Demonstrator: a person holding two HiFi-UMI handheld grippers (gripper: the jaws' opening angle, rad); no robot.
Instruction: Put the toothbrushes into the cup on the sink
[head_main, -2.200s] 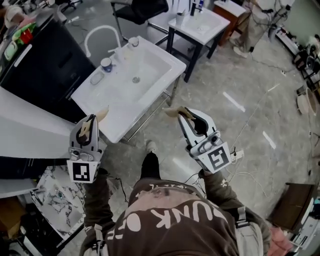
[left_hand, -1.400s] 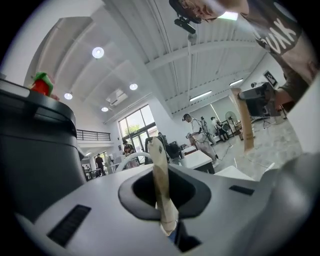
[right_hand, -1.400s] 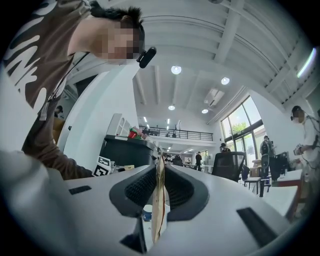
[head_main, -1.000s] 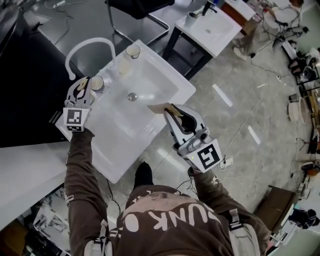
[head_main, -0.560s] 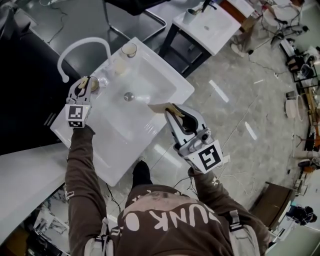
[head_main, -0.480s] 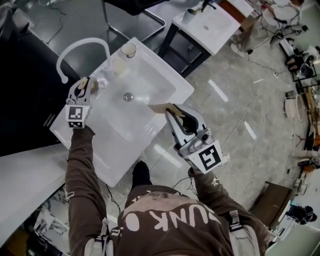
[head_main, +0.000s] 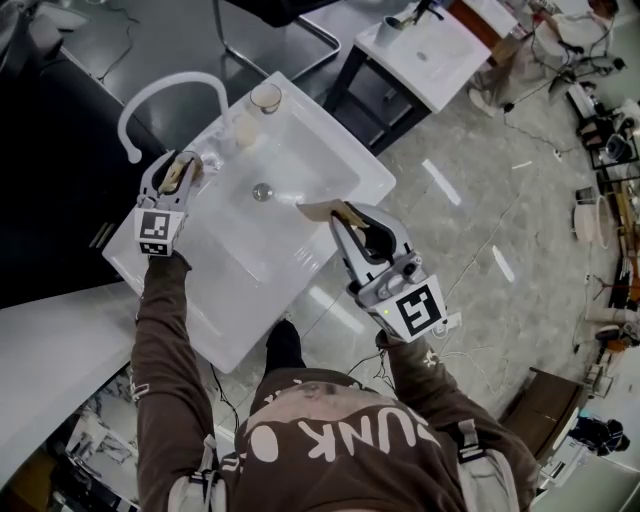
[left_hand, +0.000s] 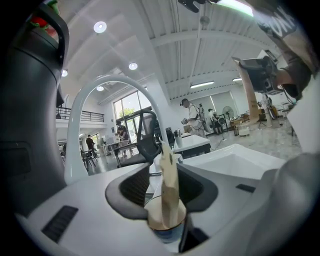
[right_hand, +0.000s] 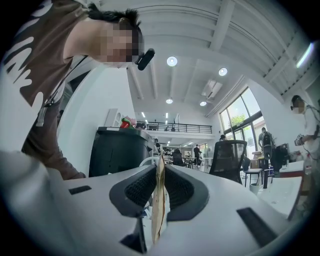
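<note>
Left claw (left_hand: 164, 181), jaws just opened off the toothbrush (left_hand: 170, 200) leaning in the cup (left_hand: 168, 234), could tip both on withdrawal; right claw (right_hand: 159, 187) pinches a second toothbrush (right_hand: 158, 212).

White rectangular ceramic sink (head_main: 250, 270) with a round metal drain (head_main: 262, 191). Along its far edge stand a curved white tap (head_main: 170, 85), a small round cup (left_hand: 167, 232) and, at the corner, a clear glass (head_main: 265, 97).

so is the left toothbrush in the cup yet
In: the toothbrush stands inside the cup; the jaws of the left gripper have just been opening.
</note>
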